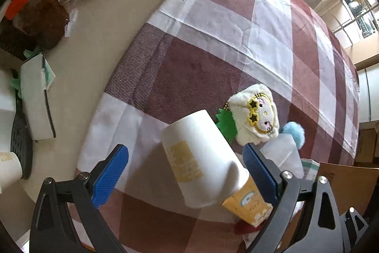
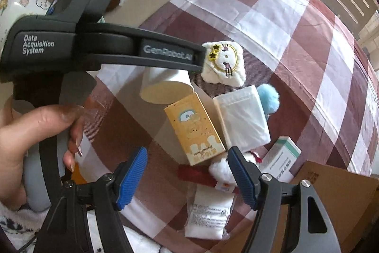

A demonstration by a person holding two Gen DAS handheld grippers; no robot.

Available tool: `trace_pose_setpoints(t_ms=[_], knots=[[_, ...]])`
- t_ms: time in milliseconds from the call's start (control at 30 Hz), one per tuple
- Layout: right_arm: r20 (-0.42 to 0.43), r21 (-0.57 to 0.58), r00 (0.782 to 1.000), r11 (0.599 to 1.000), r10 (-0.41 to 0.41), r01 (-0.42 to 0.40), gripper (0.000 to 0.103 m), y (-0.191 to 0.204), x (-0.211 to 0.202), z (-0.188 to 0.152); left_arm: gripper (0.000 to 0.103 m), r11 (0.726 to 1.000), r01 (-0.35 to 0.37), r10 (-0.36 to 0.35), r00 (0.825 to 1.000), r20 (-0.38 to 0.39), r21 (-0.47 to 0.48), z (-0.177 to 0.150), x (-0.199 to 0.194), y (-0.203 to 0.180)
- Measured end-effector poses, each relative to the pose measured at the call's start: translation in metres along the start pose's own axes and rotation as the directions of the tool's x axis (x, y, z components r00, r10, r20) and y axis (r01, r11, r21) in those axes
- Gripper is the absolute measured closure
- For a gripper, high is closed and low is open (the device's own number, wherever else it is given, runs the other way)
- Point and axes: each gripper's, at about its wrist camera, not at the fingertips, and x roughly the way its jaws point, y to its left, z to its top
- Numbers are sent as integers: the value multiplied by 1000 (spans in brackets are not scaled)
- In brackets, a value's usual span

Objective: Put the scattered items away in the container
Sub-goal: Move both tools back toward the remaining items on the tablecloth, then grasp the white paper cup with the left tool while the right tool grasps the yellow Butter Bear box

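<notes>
The carton (image 2: 194, 129) lies on the cloth (image 2: 272, 23). A cup (image 2: 165, 87) on its side touches its far end, a tissue pack (image 2: 241, 117) lies just right, the plush (image 2: 223, 63) beyond, and the box (image 2: 336, 186) nearer right.

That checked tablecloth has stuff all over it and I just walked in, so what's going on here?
A person is tidying small items off the tablecloth with a handheld gripper in each hand. The left gripper hangs open over a white paper cup lying on its side, not gripping it. The right gripper is open above a yellow carton. A plush toy, a tissue pack and a blue pompom lie around them. A cardboard box sits at the edge.
</notes>
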Motion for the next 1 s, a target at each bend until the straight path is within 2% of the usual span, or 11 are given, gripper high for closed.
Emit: trace_pose_setpoints(t_ms=[100, 167, 233, 433, 667, 733, 800, 900, 967, 1000], knots=[[2, -61, 999, 997, -51, 52, 30, 7, 10, 2, 5, 1000, -24, 24, 1000, -6, -3, 1, 9, -2], [0, -90, 998, 993, -70, 70, 31, 11, 16, 2, 5, 1000, -15, 15, 1000, -16, -7, 1, 16, -1], [-3, -108, 997, 992, -72, 71, 31, 13, 22, 3, 5, 1000, 1, -2, 1000, -27, -17, 1, 22, 0], [-32, -107, 998, 993, -53, 49, 33, 13, 40, 5, 5, 1000, -24, 24, 999, -46, -7, -1, 32, 7], [-40, -133, 996, 989, -76, 70, 33, 18, 46, 7, 5, 998, -45, 44, 998, -47, -31, 3, 37, 29], [-67, -123, 996, 991, -65, 56, 36, 17, 53, 8, 5, 998, -46, 45, 997, -55, -30, 6, 41, 31], [-99, -107, 994, 994, -45, 34, 48, 15, 60, 8, 5, 999, -42, 40, 997, -60, -26, 8, 45, 32], [-142, -51, 990, 999, 12, -20, 53, 10, 71, 7, 8, 998, -68, 68, 995, -71, 12, 9, 50, 28], [-144, -27, 989, 999, 29, -33, 53, 6, 71, 8, 25, 996, -79, 81, 994, -71, 36, 8, 51, 26], [-141, -13, 989, 999, 40, -42, 54, 4, 70, 8, 28, 994, -93, 96, 993, -66, 49, 6, 51, 24]])
